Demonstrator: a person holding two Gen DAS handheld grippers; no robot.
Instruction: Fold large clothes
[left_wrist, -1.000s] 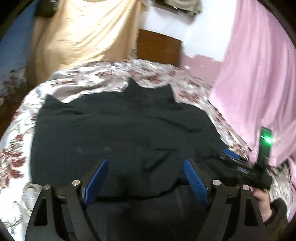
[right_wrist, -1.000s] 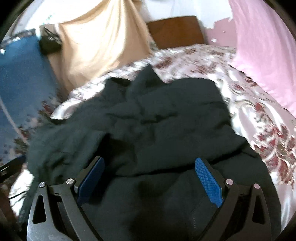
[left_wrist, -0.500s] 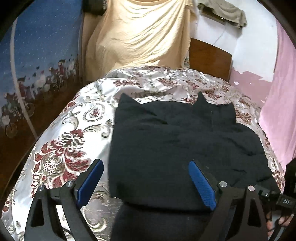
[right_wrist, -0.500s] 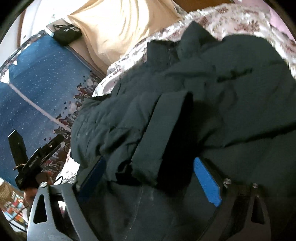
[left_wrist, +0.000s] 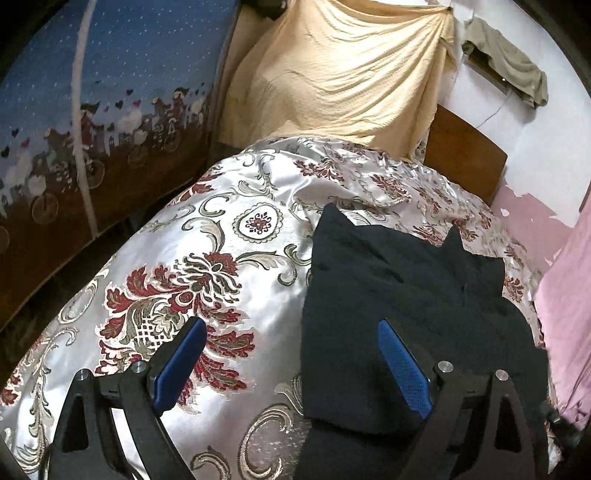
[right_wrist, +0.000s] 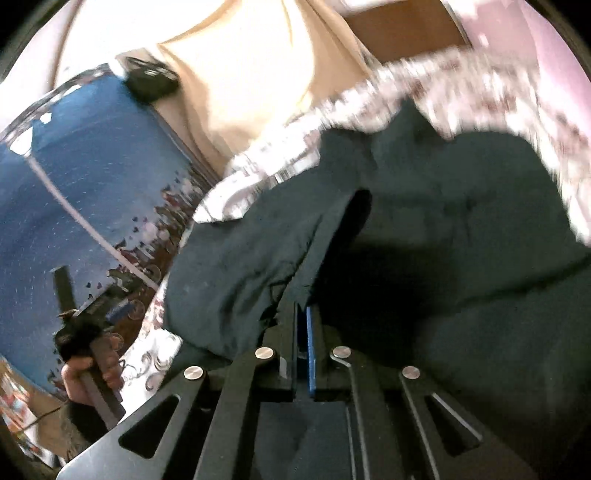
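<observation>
Dark garment (left_wrist: 399, 314), one piece on the floral bedspread (left_wrist: 207, 258), is pinched by the closed right gripper (right_wrist: 303, 343) while the left gripper (left_wrist: 291, 365) gapes wide, empty

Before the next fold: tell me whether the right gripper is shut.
Shut. The right gripper has its fingers pressed together on an edge of the dark garment.

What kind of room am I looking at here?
Most likely a bedroom in a home. A bed with a satin floral bedspread fills the view, a wooden headboard stands against the wall behind it, and a dark garment lies spread on the bed.
</observation>
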